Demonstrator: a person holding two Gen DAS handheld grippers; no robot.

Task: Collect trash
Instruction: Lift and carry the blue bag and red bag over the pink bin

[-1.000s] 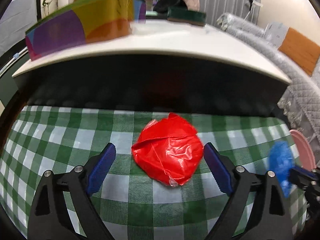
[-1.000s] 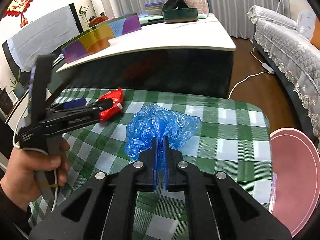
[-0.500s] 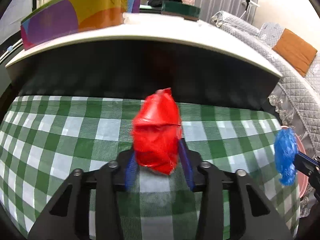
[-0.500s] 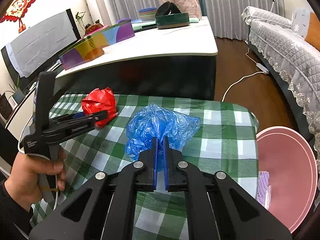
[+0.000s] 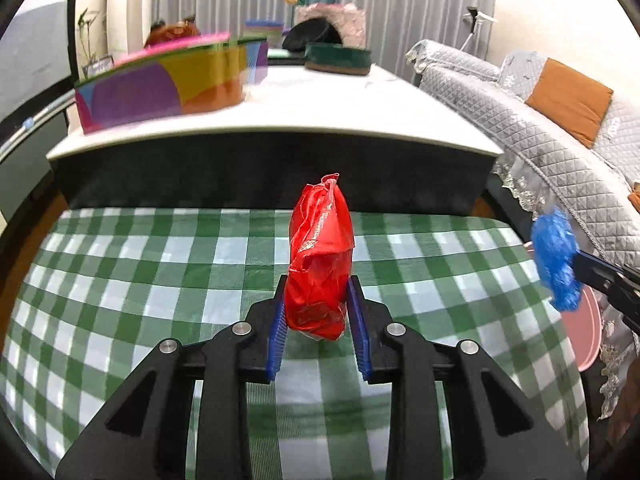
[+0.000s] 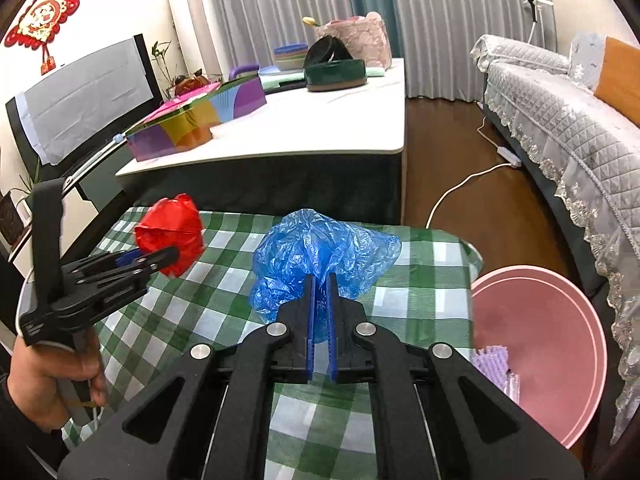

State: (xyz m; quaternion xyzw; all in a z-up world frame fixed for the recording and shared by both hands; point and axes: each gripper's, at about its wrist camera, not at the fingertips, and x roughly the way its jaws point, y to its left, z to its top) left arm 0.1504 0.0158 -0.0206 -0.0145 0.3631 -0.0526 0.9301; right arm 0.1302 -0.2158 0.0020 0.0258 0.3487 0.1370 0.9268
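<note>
— Trash is seen in two pieces, is it not?

— Yes. A crumpled red plastic bag (image 5: pixel 320 264) is pinched between the blue pads (image 5: pixel 277 336) of the left gripper (image 5: pixel 320 320), whose jaws have just been closing and are now pressed on the bag's two sides. The bag is squeezed tall and narrow and is held clear of the green checked tablecloth (image 5: pixel 120 272).

— And the second piece?

— A crumpled blue plastic bag (image 6: pixel 320 248) is clamped by the right gripper (image 6: pixel 320 300). Its jaws are drawn almost fully together, with only thin film caught between the pads; the rest of the bag billows out above and to both sides of the fingertips.

— Where are the two held relative to each other?

— In the right wrist view the red bag (image 6: pixel 170 236) and the left gripper (image 6: pixel 160 258) are seen to the left, gripped by a hand (image 6: pixel 44 376). In the left wrist view the blue bag (image 5: pixel 556 256) is seen at the right edge, above the cloth's border.

— Is anything beside the table?

— A pink basin (image 6: pixel 560 320) is seen at the right, beside the cloth's edge, with a small lilac item (image 6: pixel 492 364) lying inside it.
</note>
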